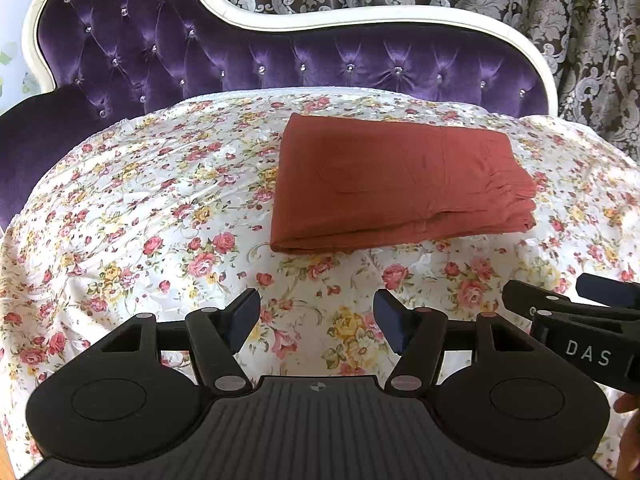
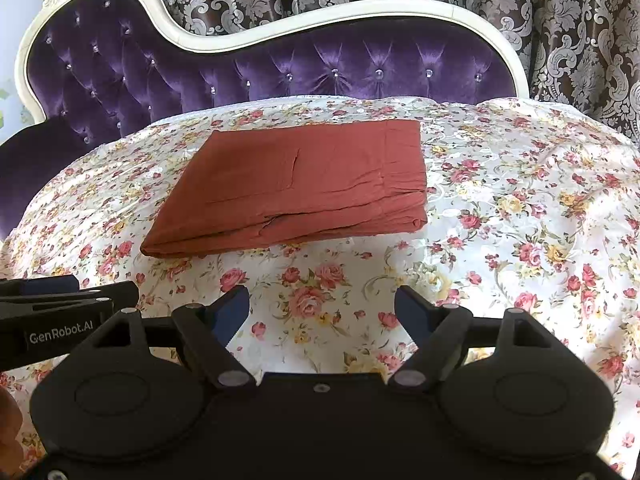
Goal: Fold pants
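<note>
Damask curtains [image 1: 580, 20] hang behind a purple tufted sofa [image 1: 200, 64] draped with a floral sheet [image 1: 140, 200]. Rust-red pants [image 1: 392, 184] lie folded into a flat rectangle on that sheet, seemingly in several layers. Left gripper [image 1: 316, 324] and right gripper [image 2: 322, 316] hover nearer the camera, fingers spread, holding nothing.
</note>
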